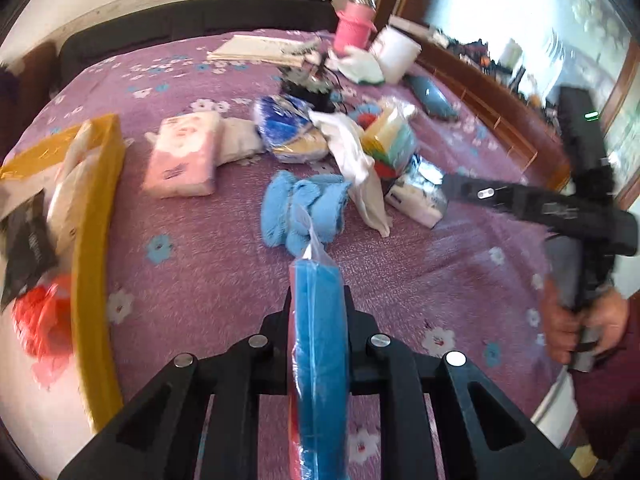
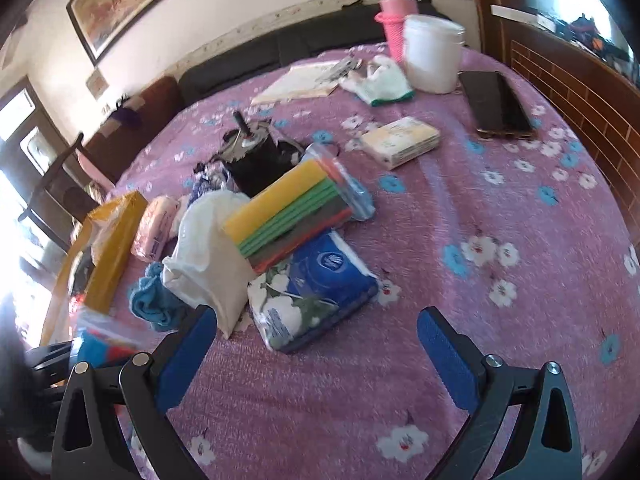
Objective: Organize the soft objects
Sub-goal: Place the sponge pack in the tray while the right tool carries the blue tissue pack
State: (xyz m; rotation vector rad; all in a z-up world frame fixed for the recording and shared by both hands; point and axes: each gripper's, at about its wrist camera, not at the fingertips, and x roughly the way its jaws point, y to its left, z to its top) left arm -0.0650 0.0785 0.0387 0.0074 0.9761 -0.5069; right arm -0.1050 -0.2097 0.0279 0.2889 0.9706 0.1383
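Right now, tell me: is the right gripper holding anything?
No. The right gripper stands open, blue pads wide apart over the purple bedspread.

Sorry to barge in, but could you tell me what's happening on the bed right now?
A person is sorting soft things on the purple bedspread with tongs in each hand. The left tongs are shut on a blue bagged cloth, held above the bed near the yellow box, which already holds a few items. The right tongs are open and empty, facing a pile: tissue pack, white cloth and bagged sponges.
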